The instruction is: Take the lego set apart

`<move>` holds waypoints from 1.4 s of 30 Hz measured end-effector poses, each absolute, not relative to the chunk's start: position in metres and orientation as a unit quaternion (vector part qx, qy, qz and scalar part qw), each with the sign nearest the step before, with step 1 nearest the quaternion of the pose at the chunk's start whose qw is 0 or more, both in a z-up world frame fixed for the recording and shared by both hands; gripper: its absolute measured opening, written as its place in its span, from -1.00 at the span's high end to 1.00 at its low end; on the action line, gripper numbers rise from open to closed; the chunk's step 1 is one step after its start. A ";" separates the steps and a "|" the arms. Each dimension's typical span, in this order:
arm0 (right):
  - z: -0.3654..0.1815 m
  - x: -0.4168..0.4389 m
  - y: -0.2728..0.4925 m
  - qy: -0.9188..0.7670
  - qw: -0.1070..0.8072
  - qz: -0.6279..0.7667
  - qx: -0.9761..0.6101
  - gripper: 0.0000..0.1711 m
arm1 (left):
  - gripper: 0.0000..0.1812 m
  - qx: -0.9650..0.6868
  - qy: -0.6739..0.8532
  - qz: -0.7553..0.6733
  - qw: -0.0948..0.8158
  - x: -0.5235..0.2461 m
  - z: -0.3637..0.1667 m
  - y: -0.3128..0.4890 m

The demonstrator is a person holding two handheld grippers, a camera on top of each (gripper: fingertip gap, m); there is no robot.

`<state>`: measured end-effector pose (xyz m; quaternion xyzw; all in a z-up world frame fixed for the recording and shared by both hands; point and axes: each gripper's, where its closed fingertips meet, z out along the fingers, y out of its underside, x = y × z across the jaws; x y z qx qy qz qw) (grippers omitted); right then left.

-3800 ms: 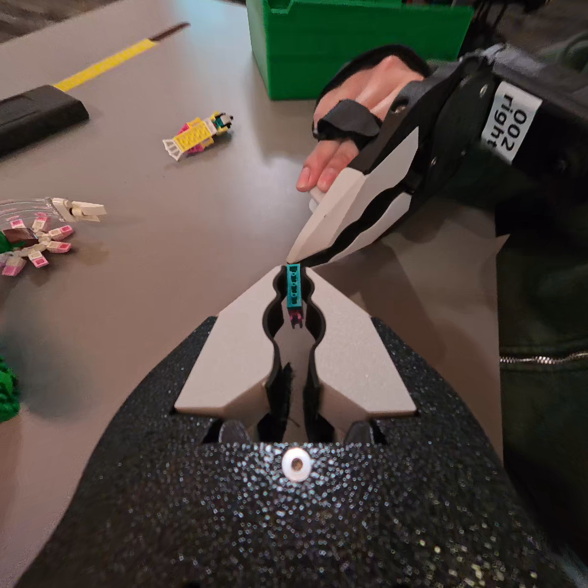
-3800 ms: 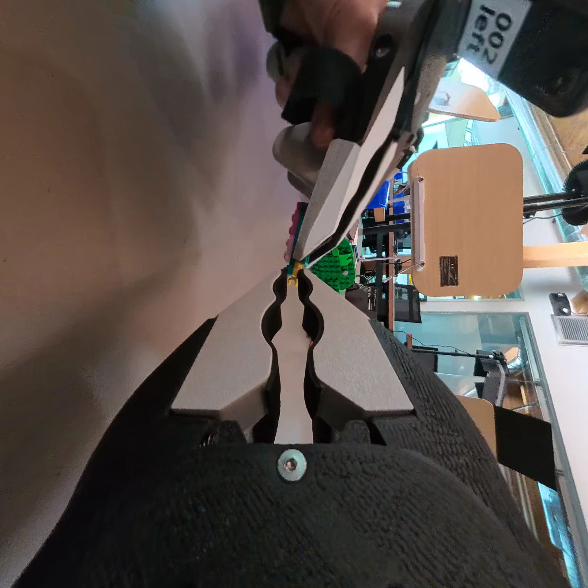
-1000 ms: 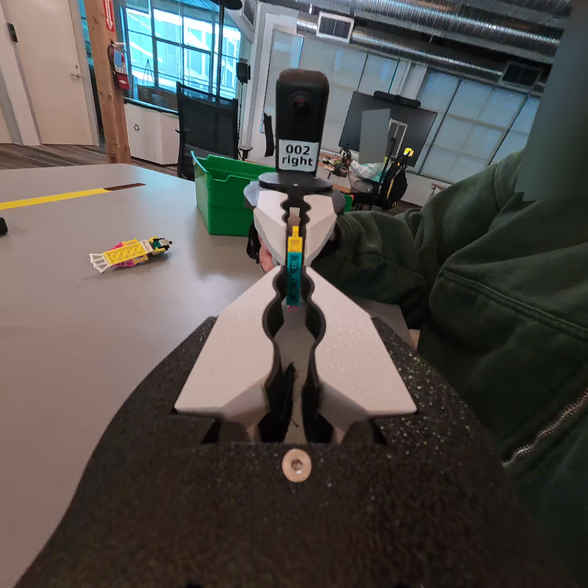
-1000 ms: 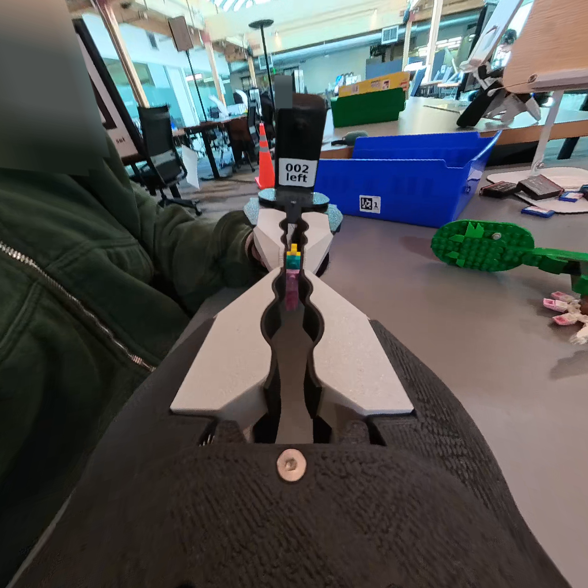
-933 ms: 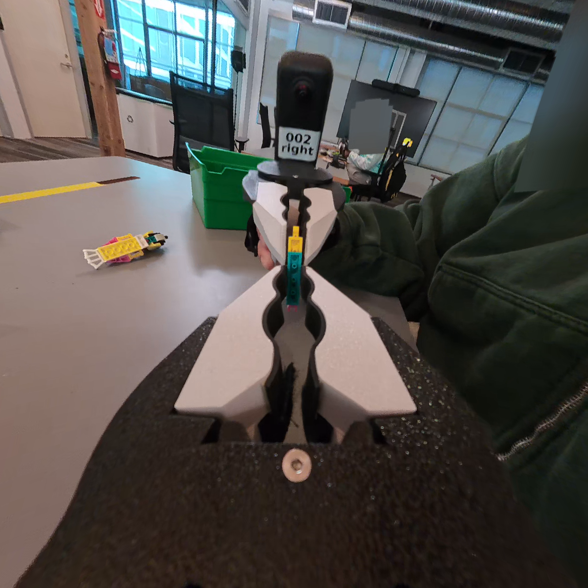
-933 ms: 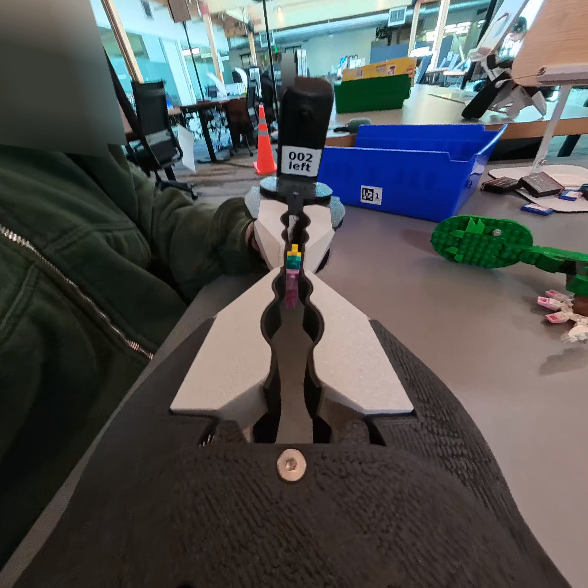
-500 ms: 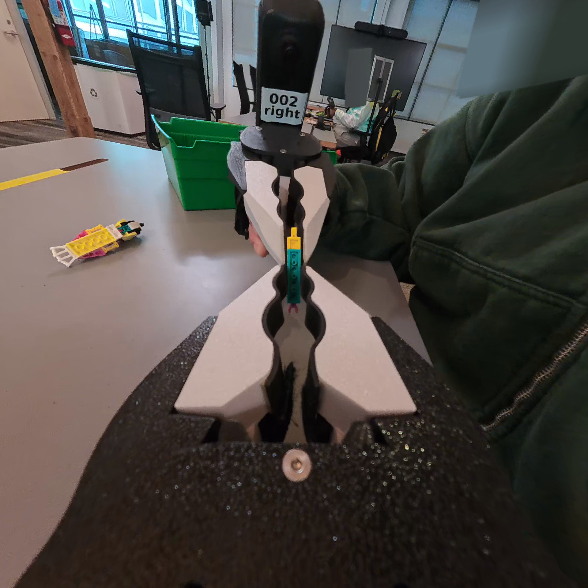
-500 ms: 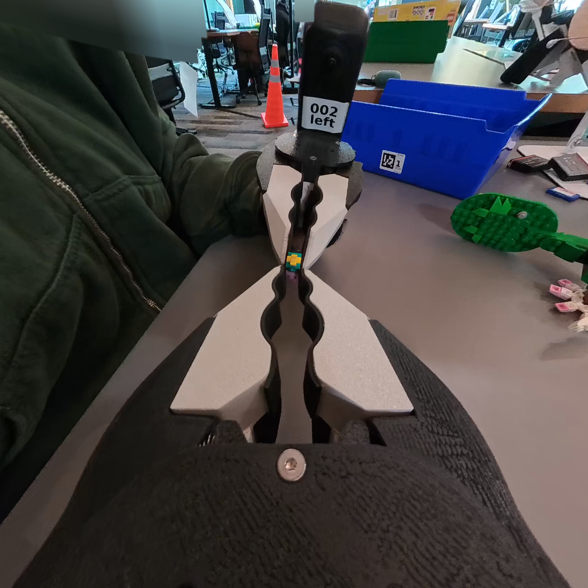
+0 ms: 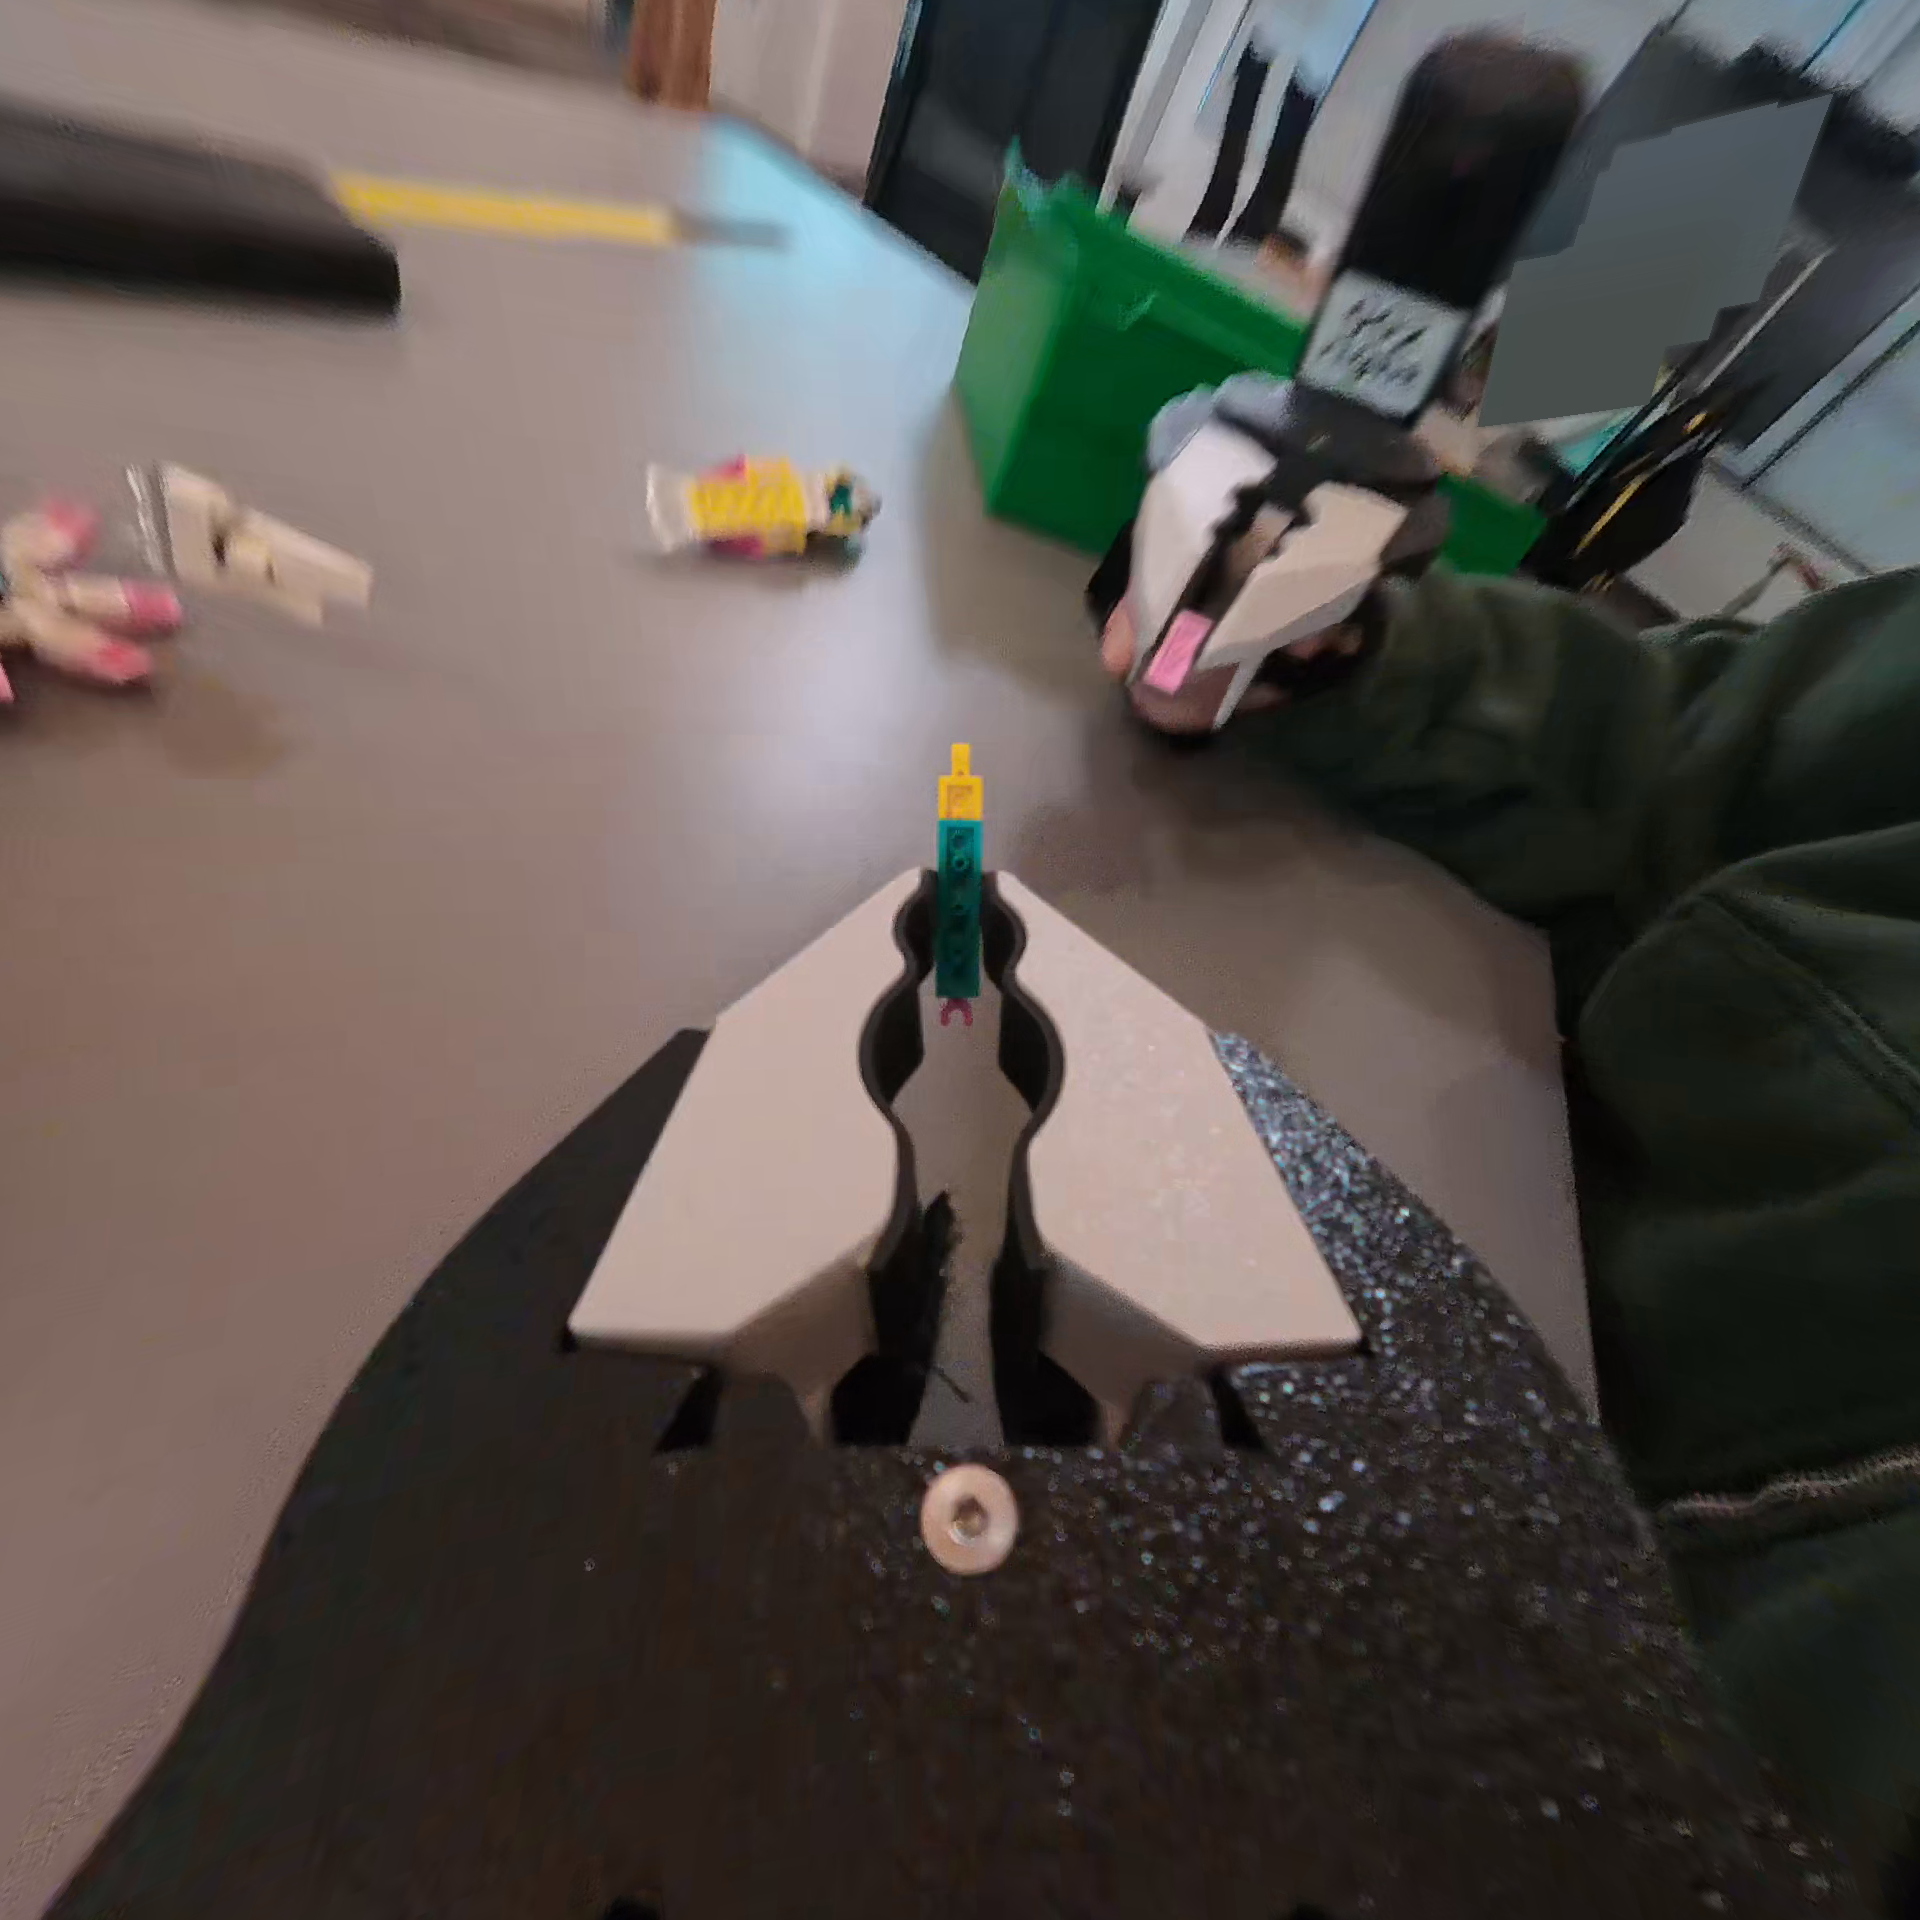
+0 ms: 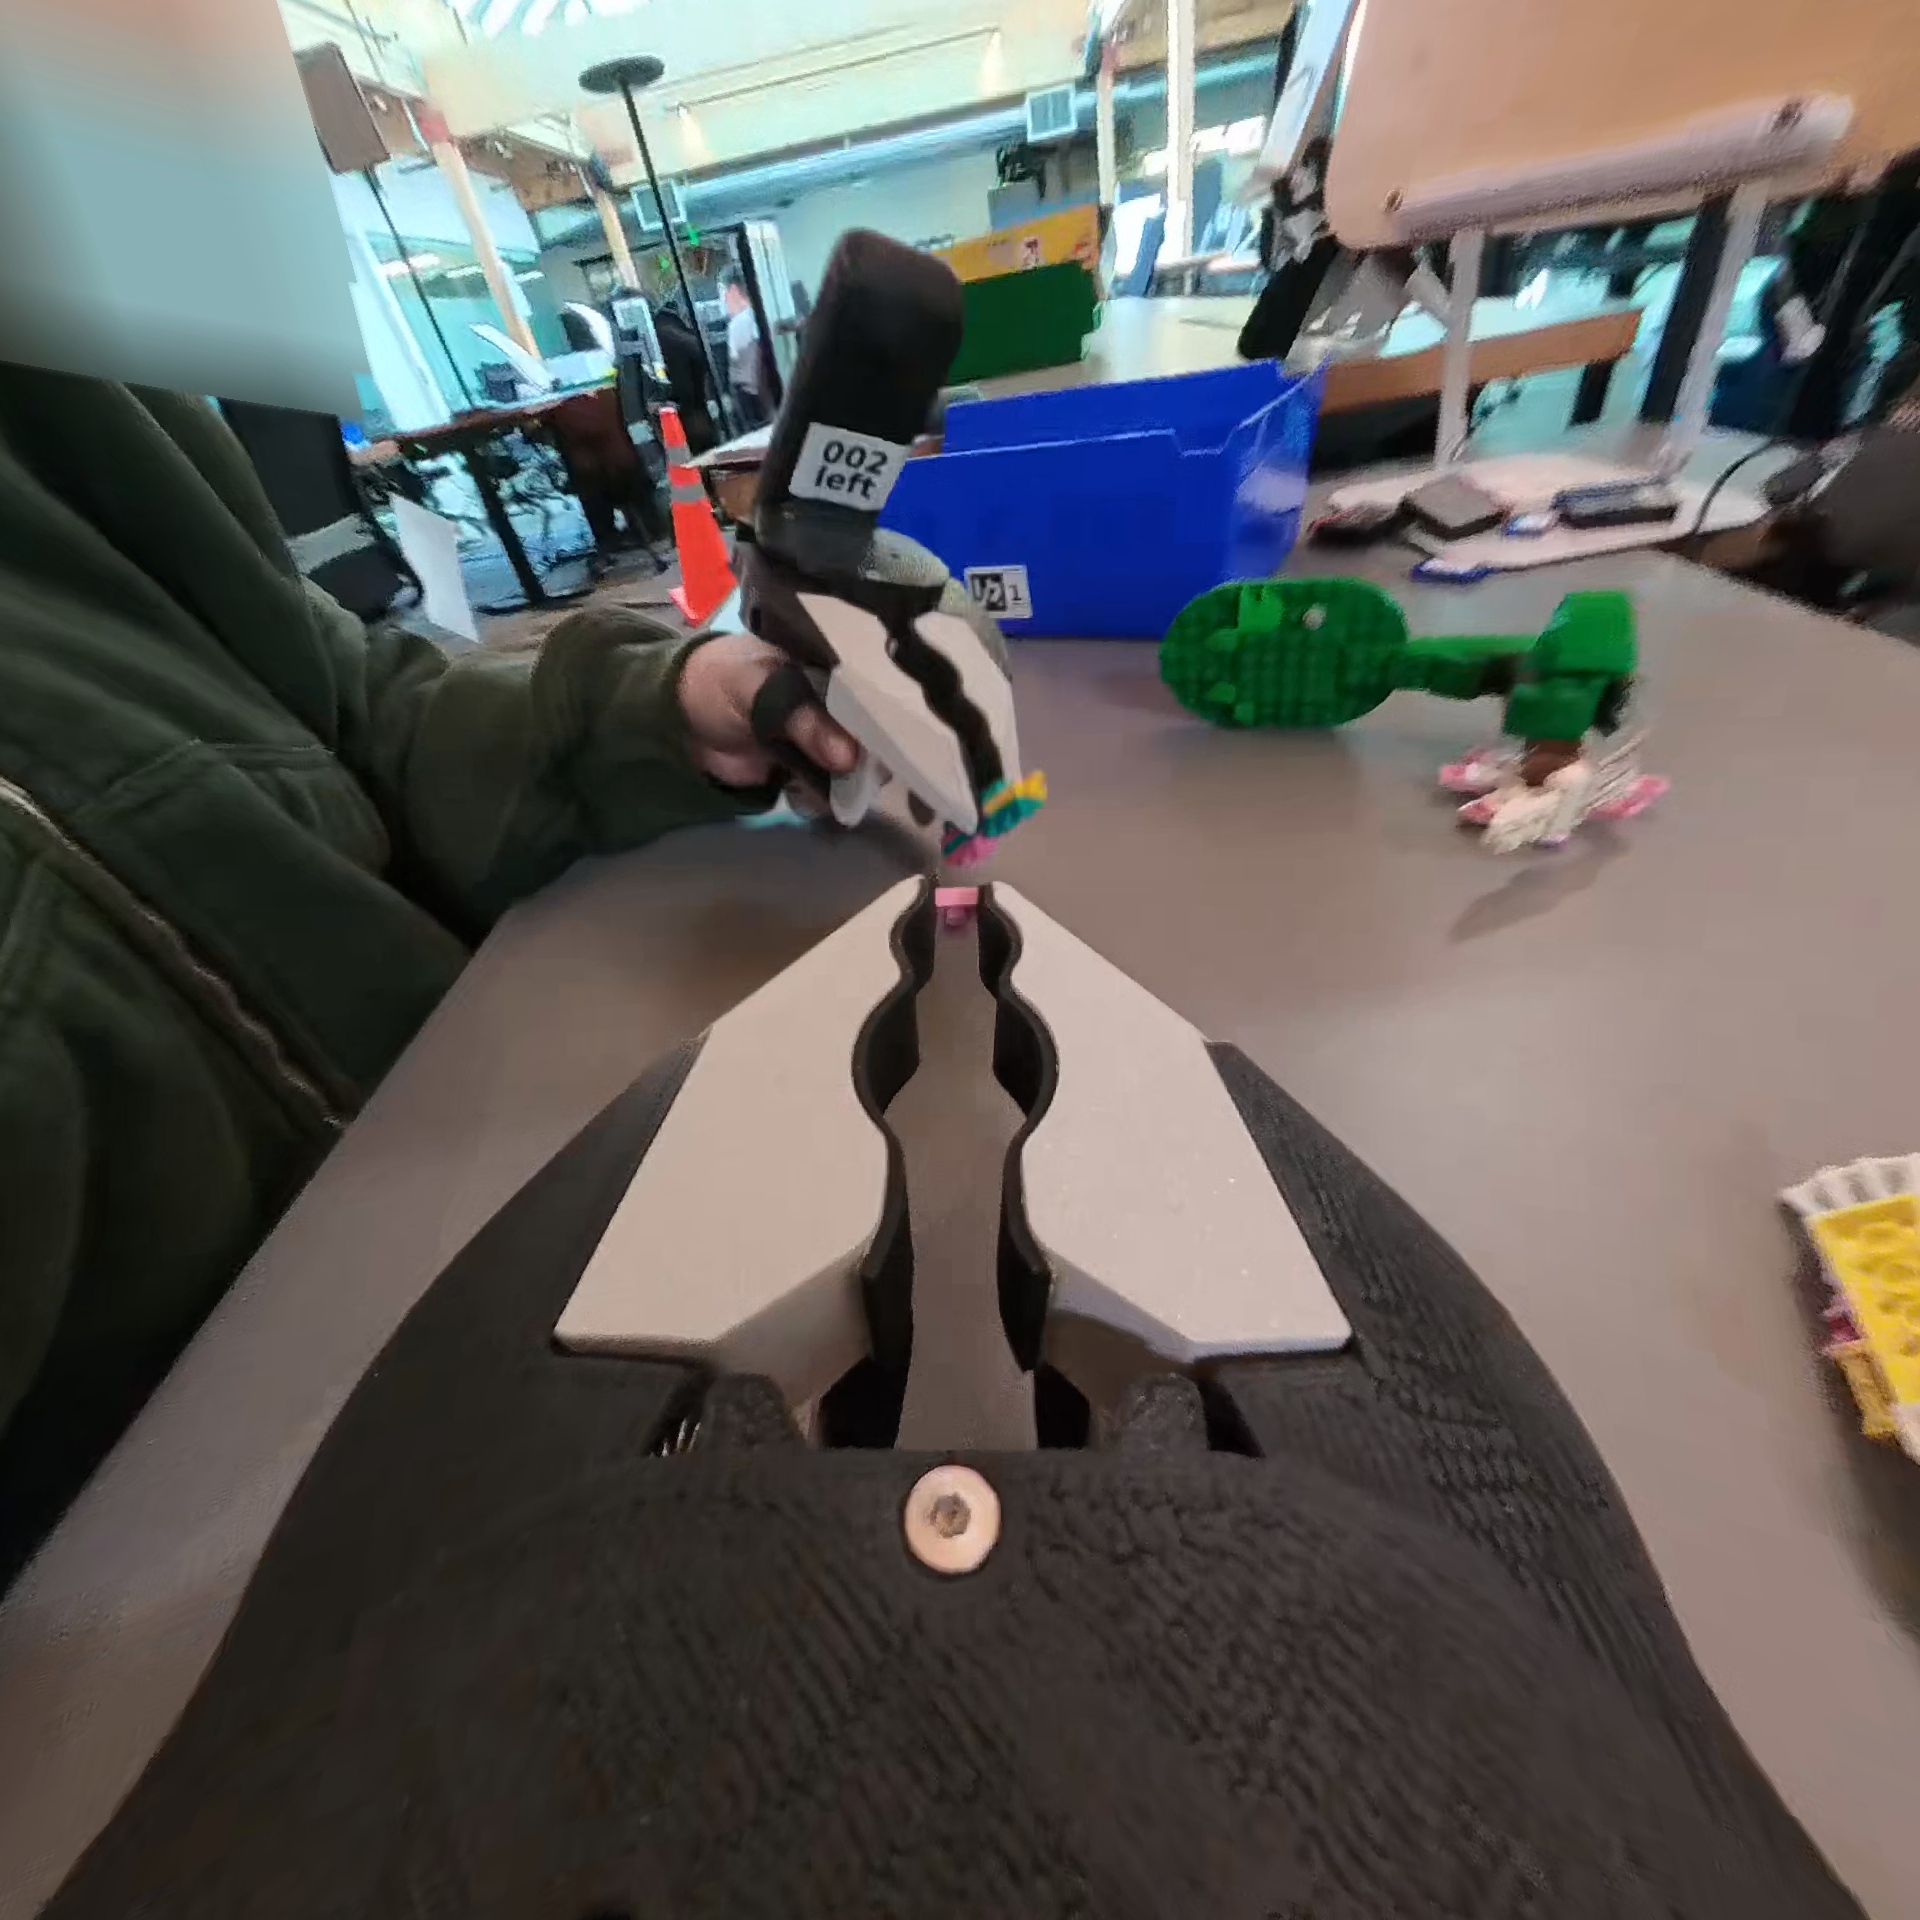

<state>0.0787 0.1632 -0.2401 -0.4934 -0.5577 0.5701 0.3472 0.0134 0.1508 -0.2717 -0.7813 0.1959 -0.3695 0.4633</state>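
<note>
Both grippers are hovering over the grey table point(image 10: 1455, 1091), each pinching its own bit of the lego set. Closed down to a narrow slot, the left gripper point(image 9: 960, 883) is clamping a thin teal and yellow strip point(image 9: 958, 894); the strip's long axis is running straight out along the fingers, its yellow end poking past the tips and a tiny magenta clip showing at its near end. Likewise nearly closed, the right gripper point(image 10: 956, 899) is nipping a small pink piece point(image 10: 954, 906) at its very tips. From the right wrist view, the strip is sitting just beyond and slightly above that pink piece, apart from it by a small gap, so the two parts appear to be separated. Whatever comes next probably turns on that gap: the strip is lying straight ahead of the right gripper and slightly to the left, with the left hand point(image 10: 748, 717) carrying it. Farther off, other parts of the set are waiting: a green studded paddle-shaped build point(image 10: 1351, 655) with pink and white bits at its end on the far right, and a yellow and white chunk point(image 9: 764, 509) beyond the left gripper, near a green bin point(image 9: 1091, 395). A blue bin point(image 10: 1101, 499) is standing at the far side.
</note>
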 end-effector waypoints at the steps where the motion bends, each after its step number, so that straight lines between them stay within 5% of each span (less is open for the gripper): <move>1: -0.239 0.079 0.164 -0.562 0.364 0.561 -0.486 0.94 | 0.93 -0.798 0.190 -0.368 0.437 0.016 -0.279 0.152; 3: -0.235 0.078 0.163 -0.577 0.410 0.535 -0.460 0.94 | 0.93 -0.812 0.187 -0.380 0.402 0.024 -0.285 0.151; 7: -0.228 0.074 0.154 -0.633 0.581 0.374 -0.350 0.94 | 0.41 -0.811 0.167 -0.381 0.411 0.030 -0.278 0.156; 12: -0.219 0.066 0.112 -0.675 0.657 0.252 -0.222 0.93 | 0.52 -0.705 0.178 -0.554 0.407 0.078 -0.226 0.128; 15: -0.216 0.069 0.106 -0.674 0.666 0.243 -0.208 0.93 | 0.80 -0.675 0.188 -0.600 0.387 0.088 -0.217 0.112; 25: -0.201 0.074 0.100 -0.644 0.658 0.315 -0.229 0.87 | 0.88 -0.591 0.134 -0.679 0.415 0.071 -0.189 0.102; 30: -0.207 0.071 0.131 -0.600 0.672 0.316 -0.297 0.83 | 0.87 -0.643 0.098 -0.538 0.536 -0.007 -0.167 0.121; 33: -0.216 0.067 0.149 -0.584 0.668 0.316 -0.335 0.85 | 0.86 -0.739 -0.001 -0.246 0.628 -0.143 -0.155 0.145; 35: -0.216 0.065 0.153 -0.575 0.667 0.323 -0.347 0.85 | 0.86 -0.773 -0.091 -0.021 0.628 -0.255 -0.152 0.136; 37: -0.217 0.065 0.155 -0.572 0.665 0.328 -0.351 0.84 | 0.86 -0.801 -0.145 0.044 0.579 -0.315 -0.159 0.120; 40: -0.219 0.065 0.157 -0.568 0.661 0.333 -0.359 0.84 | 0.04 -0.841 -0.202 0.076 0.496 -0.361 -0.181 0.104; 42: -0.220 0.065 0.161 -0.565 0.662 0.331 -0.365 0.84 | -0.08 -0.852 -0.208 0.121 0.464 -0.379 -0.188 0.093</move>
